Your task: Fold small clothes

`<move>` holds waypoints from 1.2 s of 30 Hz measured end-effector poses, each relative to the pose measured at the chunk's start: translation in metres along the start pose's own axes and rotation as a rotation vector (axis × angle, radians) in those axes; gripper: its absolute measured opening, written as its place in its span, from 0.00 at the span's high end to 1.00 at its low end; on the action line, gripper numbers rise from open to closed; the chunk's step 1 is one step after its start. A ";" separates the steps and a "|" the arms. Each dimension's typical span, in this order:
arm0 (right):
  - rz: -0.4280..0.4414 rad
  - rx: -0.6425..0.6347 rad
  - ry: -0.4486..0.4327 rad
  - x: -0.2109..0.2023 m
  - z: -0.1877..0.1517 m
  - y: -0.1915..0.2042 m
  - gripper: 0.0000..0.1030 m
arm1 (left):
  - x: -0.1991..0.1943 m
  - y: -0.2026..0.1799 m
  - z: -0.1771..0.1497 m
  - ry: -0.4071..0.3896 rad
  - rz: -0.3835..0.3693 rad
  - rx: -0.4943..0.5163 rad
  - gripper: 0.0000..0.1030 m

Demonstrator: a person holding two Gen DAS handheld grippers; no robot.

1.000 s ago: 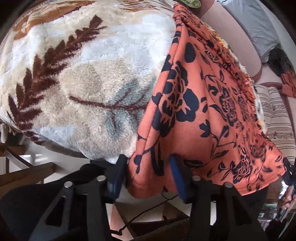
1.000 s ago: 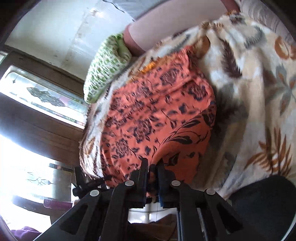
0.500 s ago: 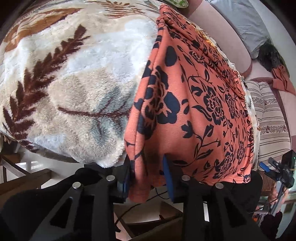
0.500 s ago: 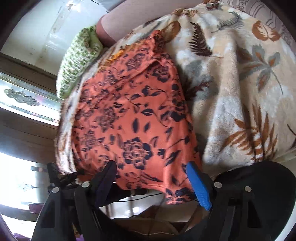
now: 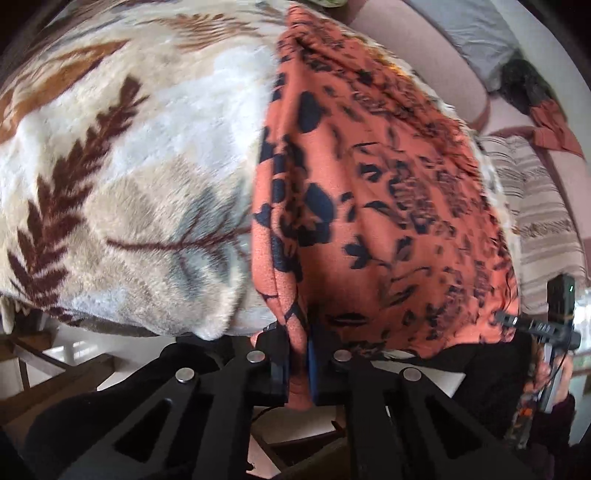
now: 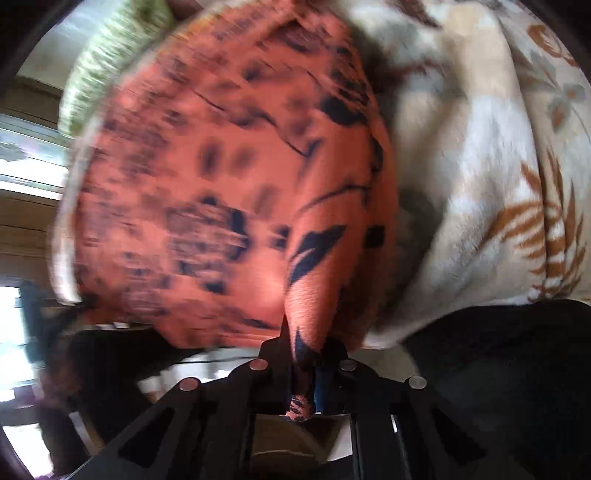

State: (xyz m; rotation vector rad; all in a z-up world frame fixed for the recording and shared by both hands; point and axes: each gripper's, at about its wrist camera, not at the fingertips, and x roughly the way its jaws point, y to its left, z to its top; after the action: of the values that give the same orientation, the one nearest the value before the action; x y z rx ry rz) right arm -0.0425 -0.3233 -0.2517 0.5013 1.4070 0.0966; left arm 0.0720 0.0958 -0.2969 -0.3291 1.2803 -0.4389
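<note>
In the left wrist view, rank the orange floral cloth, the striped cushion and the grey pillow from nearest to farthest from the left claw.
1. Orange floral cloth, pinched in the left claw.
2. Striped cushion, at right.
3. Grey pillow, far top right.

This was a home, most likely a living room or bedroom. A plush fleece blanket (image 5: 140, 177) printed with brown and grey leaves covered the soft furniture, and a pink upholstered backrest (image 5: 417, 48) ran along its far edge. A striped cushion (image 5: 535, 206) lay at the right end, a green patterned pillow (image 6: 110, 59) by a patterned-glass window (image 6: 26, 147).
</note>
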 end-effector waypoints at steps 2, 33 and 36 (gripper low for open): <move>0.103 -0.033 -0.066 -0.030 0.007 0.010 0.92 | -0.010 -0.008 0.006 -0.002 -0.050 0.021 0.94; 0.373 0.462 -0.329 0.059 0.413 -0.077 0.89 | 0.071 0.023 0.392 -0.185 -0.230 -0.296 0.93; 0.481 0.477 -0.325 0.075 0.415 -0.096 0.89 | 0.072 0.032 0.388 -0.211 -0.274 -0.333 0.91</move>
State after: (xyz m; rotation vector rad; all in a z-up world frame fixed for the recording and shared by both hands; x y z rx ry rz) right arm 0.3459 -0.4977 -0.3254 1.1936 0.9629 0.0613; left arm 0.4674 0.0861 -0.2718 -0.8174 1.1026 -0.4089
